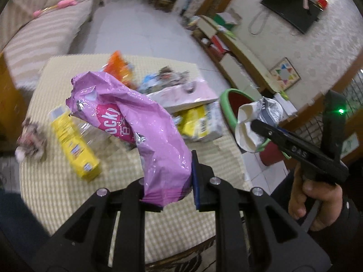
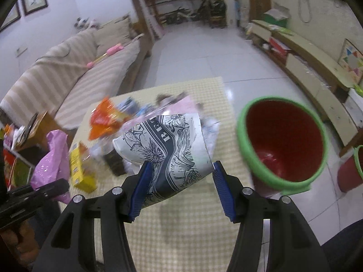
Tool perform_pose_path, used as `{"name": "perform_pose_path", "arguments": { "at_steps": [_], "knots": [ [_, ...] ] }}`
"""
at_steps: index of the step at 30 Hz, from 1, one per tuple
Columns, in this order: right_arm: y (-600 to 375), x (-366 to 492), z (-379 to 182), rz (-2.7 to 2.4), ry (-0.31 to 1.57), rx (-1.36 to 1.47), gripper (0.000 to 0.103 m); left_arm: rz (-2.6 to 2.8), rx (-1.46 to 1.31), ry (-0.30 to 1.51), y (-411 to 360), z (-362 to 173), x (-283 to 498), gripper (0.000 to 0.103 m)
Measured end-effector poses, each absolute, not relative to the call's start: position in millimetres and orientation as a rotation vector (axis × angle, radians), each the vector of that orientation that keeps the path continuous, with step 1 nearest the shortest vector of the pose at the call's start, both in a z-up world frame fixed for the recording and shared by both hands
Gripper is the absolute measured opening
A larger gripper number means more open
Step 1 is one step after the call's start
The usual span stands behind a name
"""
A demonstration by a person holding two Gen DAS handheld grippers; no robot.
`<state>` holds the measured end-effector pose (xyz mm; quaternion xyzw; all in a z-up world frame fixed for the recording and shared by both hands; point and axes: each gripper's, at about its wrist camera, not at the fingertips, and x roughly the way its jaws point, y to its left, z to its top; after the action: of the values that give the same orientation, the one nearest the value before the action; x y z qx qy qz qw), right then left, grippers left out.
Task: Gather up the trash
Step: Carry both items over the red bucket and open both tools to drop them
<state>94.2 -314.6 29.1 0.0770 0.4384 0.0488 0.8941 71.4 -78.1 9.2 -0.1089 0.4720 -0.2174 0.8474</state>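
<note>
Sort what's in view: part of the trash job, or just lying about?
Job:
- pink snack bag, held in left tongs
- squashed paper cup, held in right tongs
- red bin with green rim
- yellow box, orange wrapper on the table

Lying about:
- sofa
- TV
- low cabinet

My pink wrapper point(image 1: 145, 136): crumpled, glossy foil, torn open at top, held upright off the table. My paper cup point(image 2: 168, 156): white with dark blue floral print, squashed, tilted, also off the table. Red bin point(image 2: 283, 145) with green rim: on the floor just beside the table's right edge, mouth open.
</note>
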Motion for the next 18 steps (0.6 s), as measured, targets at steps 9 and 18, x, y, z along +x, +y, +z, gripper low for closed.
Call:
{"name": "perform_pose_path", "arguments": {
  "at_steps": [9, 18],
  "knots": [
    [-389.9, 113.1, 47.3, -0.052, 0.869, 0.191, 0.054, -0.694, -0.217, 0.919, -144.7, 37.4, 112.5, 0.017],
    [-455.1, 123.6, 42.4, -0.166, 0.875, 0.277, 0.054, -0.877, -0.179, 0.901, -208.6, 45.6, 143.0, 0.017]
  ]
}}
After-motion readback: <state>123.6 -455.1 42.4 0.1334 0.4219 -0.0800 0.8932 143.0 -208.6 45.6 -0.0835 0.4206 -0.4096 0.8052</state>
